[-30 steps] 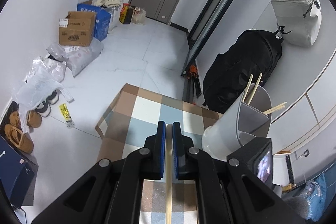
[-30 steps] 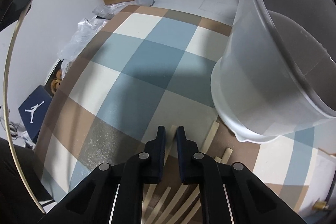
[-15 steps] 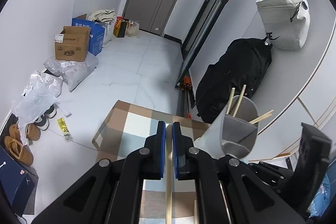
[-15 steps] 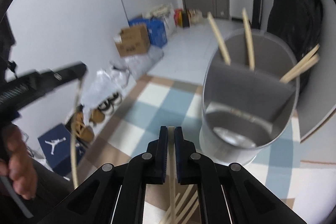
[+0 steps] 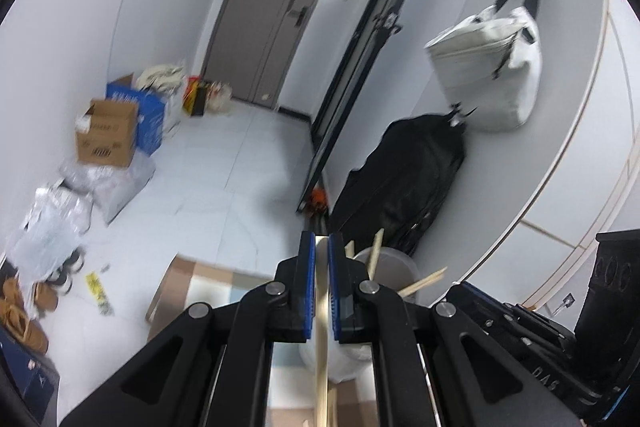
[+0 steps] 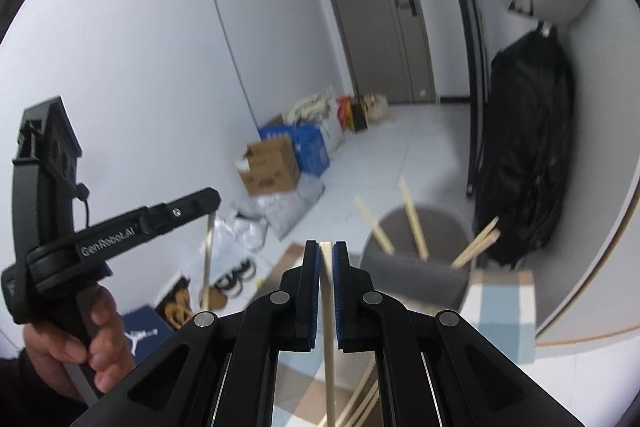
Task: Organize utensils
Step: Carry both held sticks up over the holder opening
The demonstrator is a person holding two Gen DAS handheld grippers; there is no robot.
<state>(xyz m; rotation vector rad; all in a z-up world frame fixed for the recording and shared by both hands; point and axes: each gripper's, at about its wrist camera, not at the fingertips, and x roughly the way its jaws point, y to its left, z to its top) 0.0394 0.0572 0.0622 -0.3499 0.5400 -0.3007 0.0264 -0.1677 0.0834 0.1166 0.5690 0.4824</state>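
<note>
4 pale wooden chopsticks (image 6: 416, 223) already stand in the grey divided plastic holder (image 6: 420, 267) ahead. Each gripper, left (image 5: 321, 291) and right (image 6: 326, 291), pinches 1 more; several lie on the checked surface (image 6: 500, 307) below the fingers.

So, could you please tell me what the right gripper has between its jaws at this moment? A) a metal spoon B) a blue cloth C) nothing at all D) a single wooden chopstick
D: in the right wrist view, the right gripper is shut on a wooden chopstick that runs down between its blue pads.
</note>
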